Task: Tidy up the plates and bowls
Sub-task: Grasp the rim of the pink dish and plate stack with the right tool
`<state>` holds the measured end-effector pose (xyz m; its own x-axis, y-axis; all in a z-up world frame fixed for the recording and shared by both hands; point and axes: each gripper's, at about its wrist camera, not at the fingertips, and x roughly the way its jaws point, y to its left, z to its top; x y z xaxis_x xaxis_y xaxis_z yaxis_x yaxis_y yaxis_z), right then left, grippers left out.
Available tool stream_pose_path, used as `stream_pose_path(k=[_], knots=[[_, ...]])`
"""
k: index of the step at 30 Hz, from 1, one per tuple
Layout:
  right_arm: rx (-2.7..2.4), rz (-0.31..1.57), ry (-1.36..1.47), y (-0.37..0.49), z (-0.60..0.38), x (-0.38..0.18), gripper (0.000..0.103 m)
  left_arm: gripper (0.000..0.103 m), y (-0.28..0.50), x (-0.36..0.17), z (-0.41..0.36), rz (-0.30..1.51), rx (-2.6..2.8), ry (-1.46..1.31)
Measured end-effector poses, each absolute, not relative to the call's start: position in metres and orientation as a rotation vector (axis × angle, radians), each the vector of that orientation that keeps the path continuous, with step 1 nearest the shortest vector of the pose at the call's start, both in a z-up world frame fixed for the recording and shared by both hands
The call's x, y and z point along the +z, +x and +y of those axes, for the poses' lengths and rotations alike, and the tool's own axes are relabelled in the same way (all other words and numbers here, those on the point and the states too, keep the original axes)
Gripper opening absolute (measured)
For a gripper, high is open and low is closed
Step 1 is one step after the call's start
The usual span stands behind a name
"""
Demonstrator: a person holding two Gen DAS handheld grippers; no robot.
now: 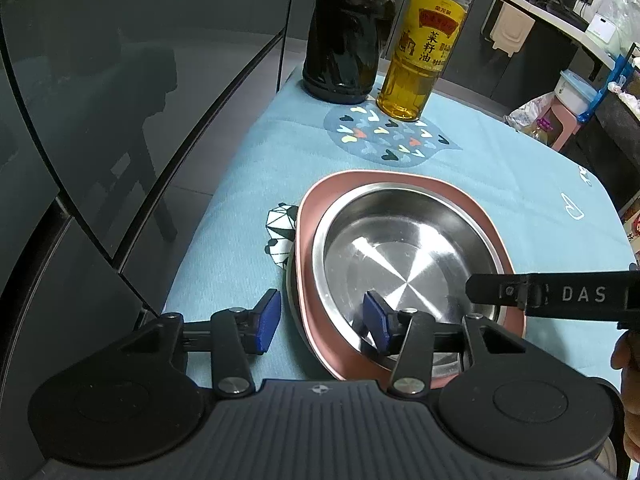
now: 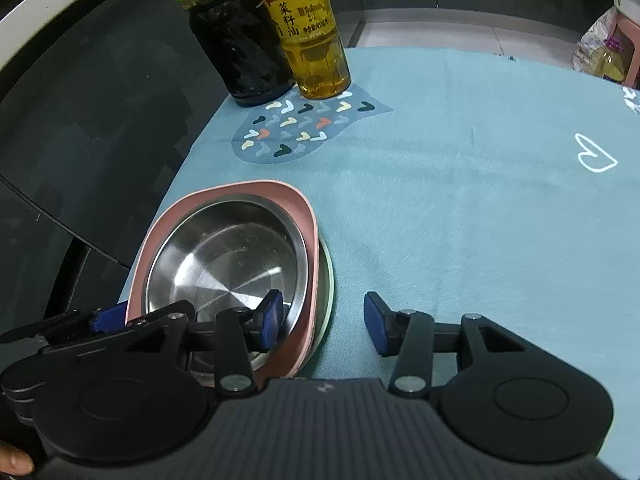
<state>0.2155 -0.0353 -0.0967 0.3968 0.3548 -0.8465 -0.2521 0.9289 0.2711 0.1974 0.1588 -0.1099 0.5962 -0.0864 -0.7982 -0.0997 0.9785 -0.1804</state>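
A steel dish (image 1: 392, 248) (image 2: 228, 256) lies inside a pink plate (image 1: 320, 200) (image 2: 248, 188), which rests on a lower plate with a pale green rim (image 2: 329, 280). My left gripper (image 1: 323, 322) is open across the stack's left rim, with one blue pad over the cloth and the other inside the steel dish. My right gripper (image 2: 324, 320) is open across the stack's right rim, with its left pad in the dish and its right pad above the cloth. Neither gripper's pads press on the rims. The right gripper's black finger (image 1: 560, 292) reaches into the left wrist view.
A dark sauce bottle (image 1: 348, 40) (image 2: 240, 48) and a yellow oil bottle (image 1: 420, 48) (image 2: 312, 40) stand at the back of the teal tablecloth (image 2: 460, 200). A black-and-white patterned item (image 1: 280, 232) shows beside the stack. Dark glass panels (image 1: 120, 120) run along the left.
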Motion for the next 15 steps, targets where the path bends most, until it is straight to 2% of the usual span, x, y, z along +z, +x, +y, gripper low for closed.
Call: stream_pose_path(k=[10, 15], knots=[[0.434, 1.095, 0.067, 0.215, -0.026, -0.098, 0.043, 0.044, 0.194, -0.109, 0.165, 0.932, 0.003, -0.220], [0.442, 1.081, 0.027, 0.213, -0.024, -0.099, 0.037, 0.048, 0.191, -0.109, 0.168, 0.939, 0.017, -0.238]])
